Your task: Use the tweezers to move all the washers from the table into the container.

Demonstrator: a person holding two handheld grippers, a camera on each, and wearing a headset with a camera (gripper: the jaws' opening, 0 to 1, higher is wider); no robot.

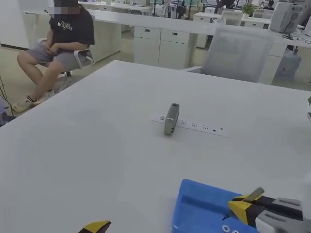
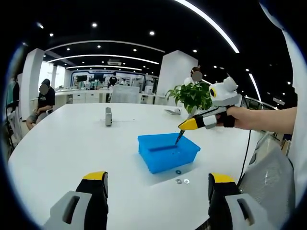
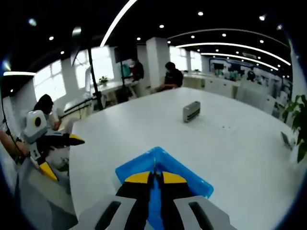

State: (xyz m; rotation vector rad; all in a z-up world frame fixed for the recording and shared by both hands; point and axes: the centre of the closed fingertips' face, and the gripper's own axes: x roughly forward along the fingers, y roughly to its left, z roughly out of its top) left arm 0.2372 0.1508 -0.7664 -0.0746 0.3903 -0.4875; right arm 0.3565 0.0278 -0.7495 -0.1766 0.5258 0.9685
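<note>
A blue container [image 1: 199, 206] sits on the white table [image 1: 97, 136] at the near edge. My right gripper [image 1: 237, 207] is shut on thin tweezers [image 2: 179, 136], whose tip points down into the blue container [image 2: 163, 155]. In the right gripper view the tweezers [image 3: 154, 168] run out between the shut yellow jaws over the container [image 3: 192, 179]. Three small washers [image 2: 182, 180] lie on the table just in front of the container. My left gripper [image 2: 158, 176] stands open, jaws wide apart with nothing between them, short of the washers. Its yellow tip [image 1: 95, 226] shows at the bottom edge.
A grey device [image 1: 171, 118] stands mid-table beside a flush socket panel [image 1: 199, 126]. A person [image 1: 60, 36] sits on a chair at the far left. A grey office chair [image 1: 238, 51] stands behind the table. A potted plant [image 2: 192, 96] is on the far side.
</note>
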